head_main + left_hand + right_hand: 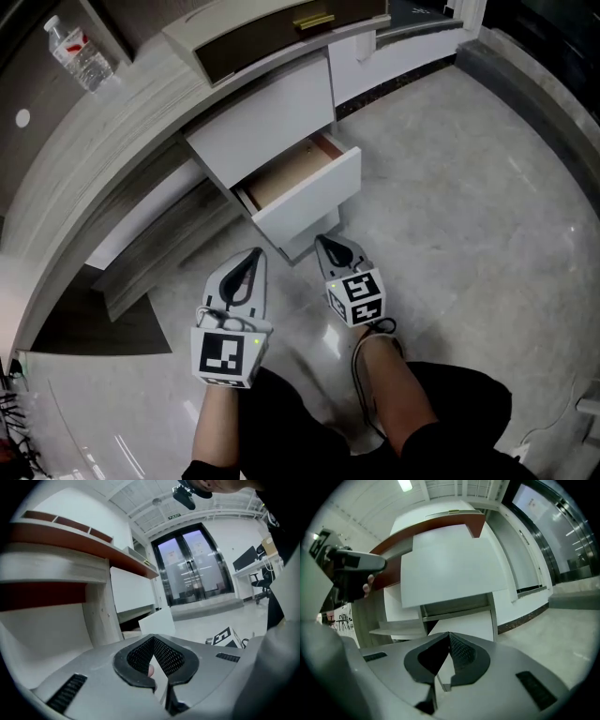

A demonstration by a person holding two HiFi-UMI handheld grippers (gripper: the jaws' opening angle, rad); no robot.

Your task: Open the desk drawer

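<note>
White drawer stands pulled out from under the table in the head view, at twelve o'clock from both tools. The right hand-held gripper points at it from close by, with the left hand-held gripper at its nine o'clock. In the left gripper view the jaws are pressed together with nothing between them, and the drawer is at twelve o'clock. In the right gripper view the jaws are likewise closed and empty, with the drawer again at twelve.

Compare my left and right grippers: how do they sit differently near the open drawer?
The right gripper has its tip close by the open drawer's white front. The left gripper has its tip off to that drawer's left. In the head view the left gripper leans rightward and the right gripper leftward. Both are shut and empty.
</note>
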